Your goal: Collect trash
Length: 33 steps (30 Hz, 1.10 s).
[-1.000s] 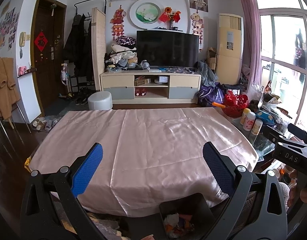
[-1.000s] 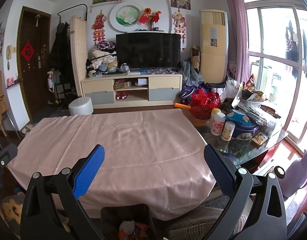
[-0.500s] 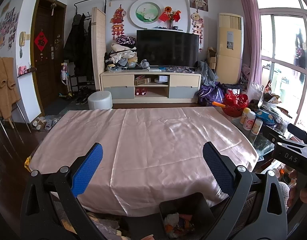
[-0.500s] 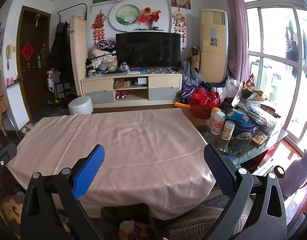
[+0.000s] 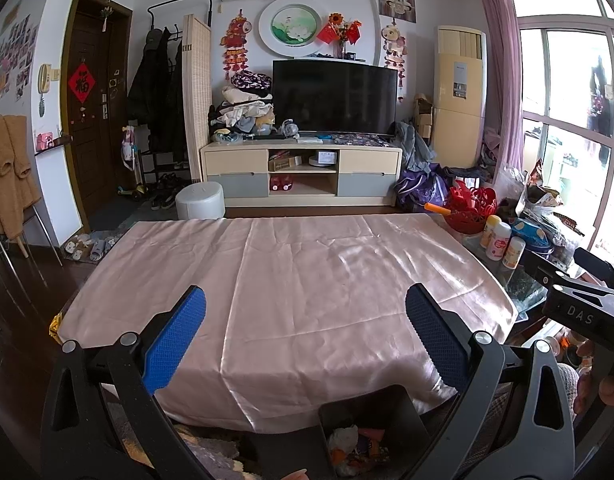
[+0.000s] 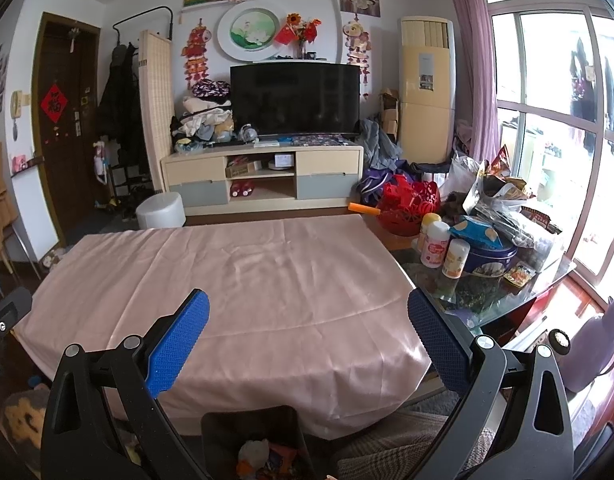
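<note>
A black trash bin (image 5: 371,408) stands on the floor at the table's near edge, with crumpled trash (image 5: 359,446) inside; it also shows in the right wrist view (image 6: 251,424). My left gripper (image 5: 305,320) is open and empty, held above the near edge of the table covered in pink satin cloth (image 5: 291,280). My right gripper (image 6: 307,322) is open and empty, also above the near edge of the cloth (image 6: 247,280). The right gripper's body (image 5: 579,304) shows at the right of the left wrist view.
The glass table end at the right holds bottles (image 6: 437,244), a blue tin (image 6: 491,256), a red basket (image 6: 409,204) and bags (image 6: 503,196). A TV stand (image 5: 303,172) and a white stool (image 5: 199,201) stand beyond the table. A purple object (image 6: 595,344) sits at right.
</note>
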Tool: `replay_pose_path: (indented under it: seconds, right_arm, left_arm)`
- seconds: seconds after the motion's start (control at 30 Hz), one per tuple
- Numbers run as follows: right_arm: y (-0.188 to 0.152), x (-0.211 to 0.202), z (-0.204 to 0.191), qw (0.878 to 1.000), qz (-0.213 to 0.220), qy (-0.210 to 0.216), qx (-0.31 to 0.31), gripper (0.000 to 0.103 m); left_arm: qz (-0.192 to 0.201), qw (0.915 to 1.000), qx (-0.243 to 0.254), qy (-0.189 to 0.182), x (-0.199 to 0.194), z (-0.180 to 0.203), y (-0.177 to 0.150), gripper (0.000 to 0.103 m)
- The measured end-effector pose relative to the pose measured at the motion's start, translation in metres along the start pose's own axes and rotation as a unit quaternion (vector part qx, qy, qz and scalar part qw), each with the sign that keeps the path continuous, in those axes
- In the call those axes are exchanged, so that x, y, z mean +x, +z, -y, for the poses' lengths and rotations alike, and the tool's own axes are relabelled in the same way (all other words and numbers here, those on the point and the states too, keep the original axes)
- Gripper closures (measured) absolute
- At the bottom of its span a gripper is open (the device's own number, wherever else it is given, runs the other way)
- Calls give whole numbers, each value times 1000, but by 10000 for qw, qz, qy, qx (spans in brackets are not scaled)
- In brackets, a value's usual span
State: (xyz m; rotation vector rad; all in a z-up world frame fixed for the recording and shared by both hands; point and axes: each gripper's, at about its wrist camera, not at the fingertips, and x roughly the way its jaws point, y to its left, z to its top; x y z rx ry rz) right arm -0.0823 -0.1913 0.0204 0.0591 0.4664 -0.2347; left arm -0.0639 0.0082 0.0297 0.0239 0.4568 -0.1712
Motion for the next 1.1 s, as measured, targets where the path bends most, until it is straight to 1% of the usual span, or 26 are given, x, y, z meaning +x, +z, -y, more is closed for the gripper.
replay_pose_path:
  seconds: [0.47,0.57,0.67,0.9,1.1]
  right_arm:
    - [-2,2,-1,10000,-51,-26,15,3]
    - [-3,3,0,10000,-67,-37,27,3]
    - [-4,4,0,9999,-88,-44,32,3]
    - [-4,5,1,9999,-91,-48,40,3]
    - [-4,6,1,9999,-95,-53,42,3]
  left_arm:
    - [-134,9999,-41,-11,5,-2,-8,8]
    - [-67,10000,-5,58,4,0,-9,8]
    - [-20,10000,-22,-9,2,-1,-10,8]
    - [-24,10000,-38,-31,2,-2,-10,8]
    - [54,9999,6,85,1,-1,-9,8]
